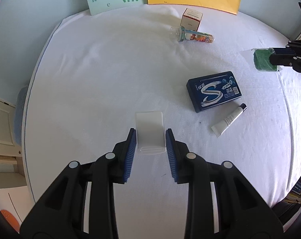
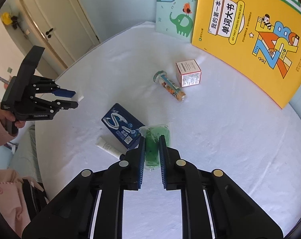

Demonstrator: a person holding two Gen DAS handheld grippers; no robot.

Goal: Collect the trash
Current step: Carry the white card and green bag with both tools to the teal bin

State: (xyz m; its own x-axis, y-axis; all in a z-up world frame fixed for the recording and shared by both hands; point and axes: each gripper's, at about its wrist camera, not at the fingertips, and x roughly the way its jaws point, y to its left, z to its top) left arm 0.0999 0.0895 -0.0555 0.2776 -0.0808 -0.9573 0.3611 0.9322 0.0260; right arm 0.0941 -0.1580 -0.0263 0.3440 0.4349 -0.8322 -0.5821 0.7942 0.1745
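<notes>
The left hand-held gripper (image 1: 150, 139) grips a clear plastic box (image 1: 149, 132) between its pads. The right hand-held gripper (image 2: 152, 146) clamps a green packet (image 2: 155, 143) (in clear wrap), its jaws narrowly parted. On the white-covered worktop (image 1: 110, 69), a blue gum box (image 1: 214, 91) lies at 2 o'clock of the plastic box.

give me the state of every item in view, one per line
left gripper: closed on the clear plastic piece
clear plastic piece: held between the pads
right gripper: closed on the green packet
green packet: pinched, its wrapper crumpled
clear tube: lying on its side
small box: upright, closed
blue gum box: lying flat, closed
white tube: lying flat, cap on
yellow book: leaning upright
elephant book: leaning upright
</notes>
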